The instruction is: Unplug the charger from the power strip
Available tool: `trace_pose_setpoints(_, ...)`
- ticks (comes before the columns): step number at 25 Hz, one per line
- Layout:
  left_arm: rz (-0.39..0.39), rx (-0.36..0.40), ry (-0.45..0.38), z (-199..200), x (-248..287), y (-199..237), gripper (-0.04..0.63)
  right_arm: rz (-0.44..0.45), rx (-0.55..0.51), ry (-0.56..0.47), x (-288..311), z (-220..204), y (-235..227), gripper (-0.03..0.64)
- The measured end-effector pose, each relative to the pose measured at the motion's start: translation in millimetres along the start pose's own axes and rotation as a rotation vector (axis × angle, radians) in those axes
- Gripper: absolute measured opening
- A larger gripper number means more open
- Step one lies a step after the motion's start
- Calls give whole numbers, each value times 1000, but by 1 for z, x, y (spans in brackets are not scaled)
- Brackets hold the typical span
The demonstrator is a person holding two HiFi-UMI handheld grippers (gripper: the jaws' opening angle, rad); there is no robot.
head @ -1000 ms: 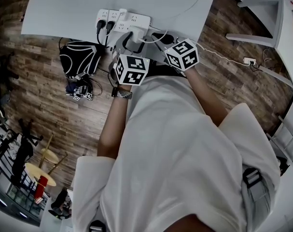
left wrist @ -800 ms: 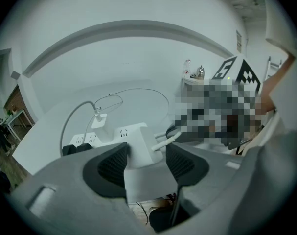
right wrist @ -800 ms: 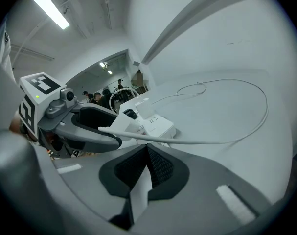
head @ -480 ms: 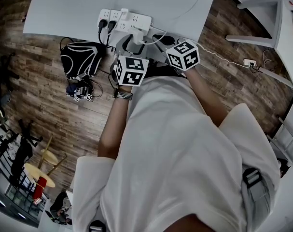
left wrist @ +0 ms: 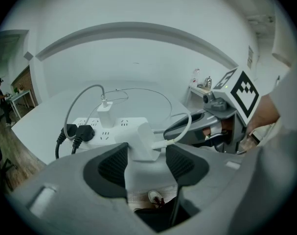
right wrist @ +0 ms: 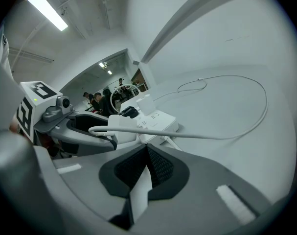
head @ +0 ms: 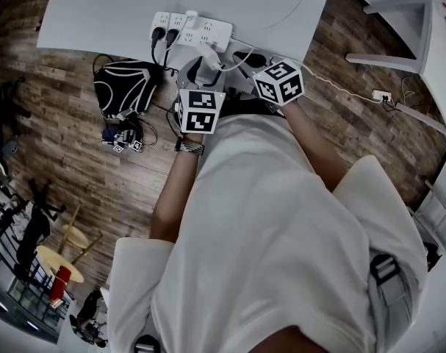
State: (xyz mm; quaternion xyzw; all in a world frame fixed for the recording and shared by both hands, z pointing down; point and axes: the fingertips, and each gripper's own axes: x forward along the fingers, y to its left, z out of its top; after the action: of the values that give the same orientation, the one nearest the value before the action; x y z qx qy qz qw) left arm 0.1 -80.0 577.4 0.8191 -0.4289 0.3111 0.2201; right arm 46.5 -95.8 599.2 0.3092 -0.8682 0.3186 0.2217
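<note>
A white power strip [head: 192, 29] lies near the front edge of the white table [head: 120, 13]. Two black plugs [left wrist: 79, 131] and a small white adapter [left wrist: 107, 112] sit in it. My left gripper [left wrist: 146, 158] is shut on the white charger [left wrist: 142, 140], which is held clear of the strip, on the side nearer me. The charger's white cable [left wrist: 180, 131] curls off to the right. In the head view the charger [head: 208, 56] hangs just off the table's edge. My right gripper [right wrist: 147, 168] is shut on nothing, just right of the charger [right wrist: 120, 124].
A black bag [head: 123, 87] and small gear lie on the wooden floor left of my arms. A second strip [head: 380, 94] with a white cord lies on the floor at right. A long white cable [right wrist: 226, 106] loops across the table behind the strip.
The left gripper has drawn back toward me with the charger, and a gap now shows between charger and strip. The right gripper has barely moved.
</note>
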Motion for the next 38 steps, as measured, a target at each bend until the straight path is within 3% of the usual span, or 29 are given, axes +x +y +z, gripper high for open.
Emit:
trace_pose_setpoints(14, -73, -149, 47, -24, 3, -6, 244, 6, -3, 19, 5, -7, 3, 2)
trace_pose_setpoints(24, -109, -175, 107, -43, 15, -14, 244, -10, 0, 44, -1, -12, -5, 2)
trace_pose_setpoints(38, -152, -187, 192, -65, 7, -25, 244, -78, 79, 69, -20, -31, -3, 2)
